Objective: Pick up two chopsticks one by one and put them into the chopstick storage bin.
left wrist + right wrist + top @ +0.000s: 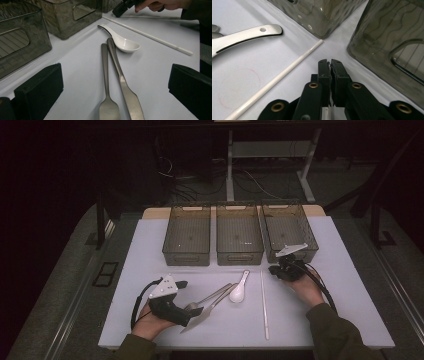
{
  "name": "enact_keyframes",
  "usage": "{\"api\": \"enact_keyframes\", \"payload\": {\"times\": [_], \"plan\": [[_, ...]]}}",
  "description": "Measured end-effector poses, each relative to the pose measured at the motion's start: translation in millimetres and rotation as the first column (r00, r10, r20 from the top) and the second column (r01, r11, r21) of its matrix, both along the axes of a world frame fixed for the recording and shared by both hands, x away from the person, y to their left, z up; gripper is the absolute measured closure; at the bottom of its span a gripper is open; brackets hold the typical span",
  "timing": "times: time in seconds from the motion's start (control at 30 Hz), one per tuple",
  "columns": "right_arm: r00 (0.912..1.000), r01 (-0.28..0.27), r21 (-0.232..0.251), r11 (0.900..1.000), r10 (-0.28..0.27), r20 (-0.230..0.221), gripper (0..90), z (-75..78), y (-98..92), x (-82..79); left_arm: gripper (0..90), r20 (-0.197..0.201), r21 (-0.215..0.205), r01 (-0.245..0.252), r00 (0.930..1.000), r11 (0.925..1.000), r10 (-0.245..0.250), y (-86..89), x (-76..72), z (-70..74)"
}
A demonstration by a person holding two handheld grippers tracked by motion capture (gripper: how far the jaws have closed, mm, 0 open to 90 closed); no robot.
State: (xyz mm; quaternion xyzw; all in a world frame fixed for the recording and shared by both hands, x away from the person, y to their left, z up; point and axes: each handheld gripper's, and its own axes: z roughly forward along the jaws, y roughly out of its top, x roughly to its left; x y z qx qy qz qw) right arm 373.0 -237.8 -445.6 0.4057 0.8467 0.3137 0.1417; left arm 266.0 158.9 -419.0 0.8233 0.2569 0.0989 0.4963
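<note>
The right hand-held gripper (330,62) has its jaws pressed together on nothing, with the white chopstick (274,82) lying just left of its tips. The left hand-held gripper (192,312) stands spread over fork (108,100) and knife (125,87). Closing beside the thin chopstick could roll it toward the spoon (244,36).

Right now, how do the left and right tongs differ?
The left tongs stand wide open; the right tongs are shut, with nothing visibly gripped at their tips. The left tongs sit at the fork and knife, which lie between the jaws untouched; the right tongs sit beside the white stick, near the right bin. Both are black and hand-held low over the table.
</note>
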Motion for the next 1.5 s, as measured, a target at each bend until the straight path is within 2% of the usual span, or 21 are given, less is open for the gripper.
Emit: {"api": "enact_keyframes", "payload": {"times": [0.07,0.1,0.13,0.27,0.33,0.37,0.4,0.43,0.5,0.53,0.67,0.77,0.83,0.9,1.1,1.23,1.4,1.5], "plan": [[1.0,-0.003,0.035,0.999,0.003,0.008,78.2,4.5,-6.0,-2.7,0.0,0.0,0.001,0.001,1.0,1.0,-0.001,0.0,0.0,-0.1],[1.0,-0.003,0.035,0.999,0.003,0.008,78.2,4.5,-6.0,-2.7,0.0,0.001,0.0,0.001,1.0,1.0,-0.001,0.0,-0.1,-0.1],[0.9997,-0.006,0.06,0.998,0.008,-0.021,69.5,12.8,-13.9,-7.2,0.0,0.001,0.0,0.0,1.0,1.0,0.0,0.1,-0.1,-0.1],[0.9994,0.0,0.066,0.998,0.002,-0.034,64.2,19.8,-28.4,-22.5,0.0,-0.001,0.0,0.003,1.0,1.0,-0.003,0.6,0.2,-0.4],[0.9997,-0.003,0.053,0.999,0.004,-0.026,64.4,21.2,-37.8,-34.7,0.0,-0.003,0.003,0.004,1.0,1.0,-0.004,0.4,-0.2,-0.3],[0.9996,-0.005,0.046,0.999,0.006,-0.027,65.0,21.3,-46.0,-48.1,0.0,-0.004,0.005,0.006,1.0,1.0,-0.006,0.4,-0.4,-0.2],[0.9996,-0.005,0.046,0.999,0.006,-0.027,65.0,21.3,-46.0,-48.1,0.0,-0.004,0.008,0.006,1.0,0.9999,-0.006,0.2,-0.5,-0.1],[0.9997,-0.01,0.033,0.999,0.011,-0.023,66.9,21.1,-54.3,-61.5,0.0,-0.003,0.005,0.006,1.0,1.0,-0.006,-0.2,-0.6,-0.3],[0.9996,-0.001,0.037,0.999,0.002,-0.028,68.8,20.4,-63.3,-73.6,0.0,-0.004,0.007,0.006,1.0,1.0,-0.006,-0.5,-0.8,-0.2],[0.9996,-0.001,0.037,0.999,0.002,-0.028,68.8,20.4,-63.3,-73.6,0.0,-0.004,0.007,0.006,1.0,1.0,-0.006,-0.8,-0.9,-0.2],[0.9987,0.013,0.028,1.0,-0.012,-0.049,77.3,13.7,-78.0,-92.3,0.0,-0.004,0.008,0.007,1.0,0.9999,-0.007,-1.4,-1.1,-0.5],[0.9987,0.01,0.014,1.0,-0.009,-0.051,79.3,11.1,-78.7,-95.0,0.0,-0.006,0.012,0.006,1.0,0.9999,-0.006,-1.5,-1.2,-0.6],[0.9983,0.006,-0.026,1.0,-0.007,-0.058,83.2,6.9,-77.2,-96.3,0.0,-0.003,0.012,0.005,1.0,0.9999,-0.005,-1.2,-1.4,-0.5],[0.9978,0.009,-0.035,0.999,-0.012,-0.065,83.3,4.5,-76.8,-96.4,0.0,-0.001,0.013,0.006,1.0,0.9999,-0.006,-0.6,-1.2,-0.3],[0.9966,0.041,-0.018,0.999,-0.042,-0.071,84.1,3.5,-76.4,-98.4,0.0,-0.006,0.011,0.006,1.0,0.9999,-0.006,-1.7,-1.5,-0.7],[0.9968,0.035,-0.016,0.999,-0.036,-0.071,84.8,3.8,-77.2,-97.6,0.0,-0.003,0.01,0.005,1.0,0.9999,-0.005,-1.3,-1.5,-0.3],[0.9945,0.046,0.007,0.999,-0.045,-0.094,84.8,5.6,-80.6,-94.6,0.0,-0.005,0.008,0.003,1.0,1.0,-0.002,0.2,-0.6,0.1],[0.9955,0.046,0.011,0.999,-0.045,-0.084,84.9,8.1,-83.0,-95.2,0.0,-0.004,0.005,0.001,1.0,1.0,-0.001,0.6,-0.7,0.4]]}}
